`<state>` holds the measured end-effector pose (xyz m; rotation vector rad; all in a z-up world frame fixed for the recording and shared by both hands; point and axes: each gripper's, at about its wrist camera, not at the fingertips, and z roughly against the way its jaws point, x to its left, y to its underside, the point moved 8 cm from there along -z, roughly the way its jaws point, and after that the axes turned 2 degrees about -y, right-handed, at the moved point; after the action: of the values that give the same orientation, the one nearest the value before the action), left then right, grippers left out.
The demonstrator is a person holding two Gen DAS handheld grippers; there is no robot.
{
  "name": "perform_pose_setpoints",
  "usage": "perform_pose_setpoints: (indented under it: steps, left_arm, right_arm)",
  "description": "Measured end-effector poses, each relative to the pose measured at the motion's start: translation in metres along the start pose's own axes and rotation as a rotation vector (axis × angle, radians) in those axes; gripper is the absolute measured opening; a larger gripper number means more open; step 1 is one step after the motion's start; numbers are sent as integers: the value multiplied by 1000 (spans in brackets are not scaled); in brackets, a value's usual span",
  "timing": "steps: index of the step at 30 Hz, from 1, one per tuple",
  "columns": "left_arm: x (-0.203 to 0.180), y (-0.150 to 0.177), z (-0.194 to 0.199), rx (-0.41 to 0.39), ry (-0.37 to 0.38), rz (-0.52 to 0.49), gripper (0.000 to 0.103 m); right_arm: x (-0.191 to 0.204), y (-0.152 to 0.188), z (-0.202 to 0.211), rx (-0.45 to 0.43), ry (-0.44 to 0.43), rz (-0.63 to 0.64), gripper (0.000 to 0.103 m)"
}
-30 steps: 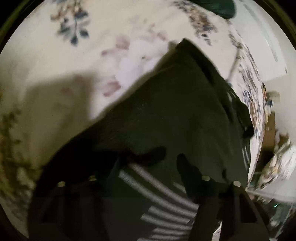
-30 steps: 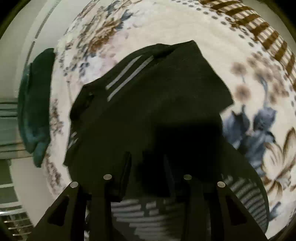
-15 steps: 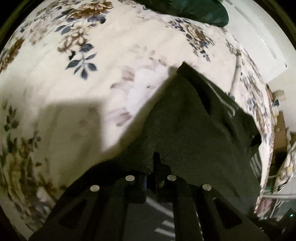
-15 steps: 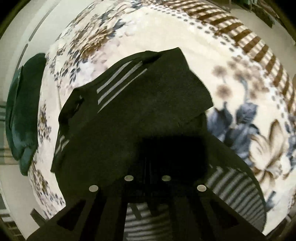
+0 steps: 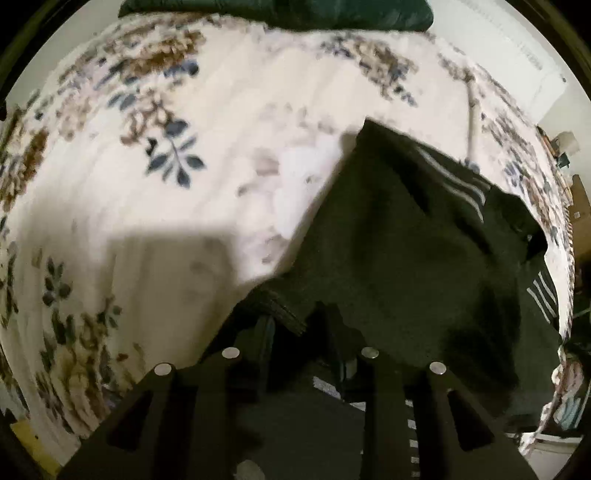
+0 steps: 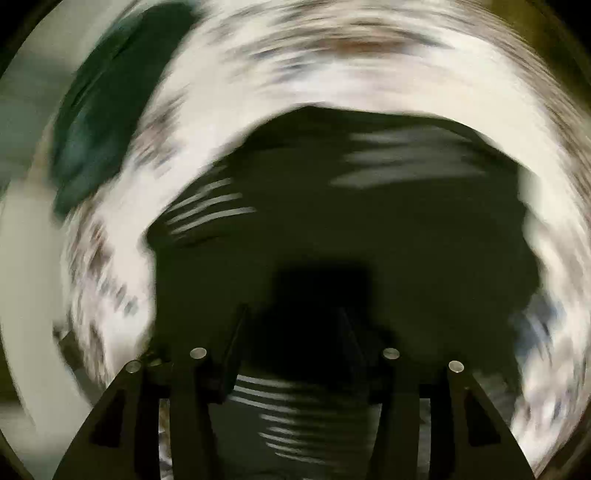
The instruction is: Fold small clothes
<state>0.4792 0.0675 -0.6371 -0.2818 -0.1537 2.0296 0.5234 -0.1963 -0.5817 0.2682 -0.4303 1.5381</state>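
A small black garment with grey-white stripes point(image 5: 413, 251) lies partly folded on a floral blanket point(image 5: 155, 192). My left gripper point(image 5: 299, 325) sits at its near hem; the fingers point(image 5: 258, 343) stand a little apart with the ribbed hem edge between them. In the right wrist view the picture is heavily blurred by motion. The same black garment point(image 6: 332, 221) fills the middle. My right gripper point(image 6: 291, 325) is over it with its fingers point(image 6: 232, 343) spread apart.
A dark green cushion or garment point(image 5: 295, 11) lies at the far edge of the bed; it also shows in the right wrist view point(image 6: 99, 110). A white wall point(image 5: 509, 40) and room clutter point(image 5: 569, 155) lie beyond the bed's right edge.
Both grippers were pinched shut on the garment half a second ago and have now parted. The right gripper is swinging fast, blurring its view. The left has drawn back slightly.
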Motion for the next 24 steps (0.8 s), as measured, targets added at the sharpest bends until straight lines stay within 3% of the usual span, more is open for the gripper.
perform_pose_setpoints:
  steps: [2, 6, 9, 10, 12, 16, 21, 24]
  left_arm:
    - [4, 8, 4, 11, 7, 4, 29]
    - [24, 34, 6, 23, -81, -20, 73]
    - [44, 40, -1, 46, -91, 48, 75]
    - [49, 39, -3, 52, -87, 72, 75]
    - [54, 33, -2, 36, -88, 101, 75]
    - [54, 14, 10, -35, -95, 105, 75]
    - [49, -8, 10, -84, -111, 59, 75]
    - [50, -21, 14, -118, -135, 32, 75]
  right_arm:
    - [39, -23, -30, 40, -11, 142, 52]
    - [100, -57, -94, 131, 64, 435, 52]
    - [125, -66, -126, 184, 86, 558, 52]
    - [127, -69, -131, 191, 88, 571, 41]
    - [126, -85, -136, 160, 88, 510, 2]
    - [92, -122, -131, 89, 38, 242, 2]
    - [59, -134, -138, 104, 85, 91, 2]
    - [58, -137, -120, 68, 33, 51, 21]
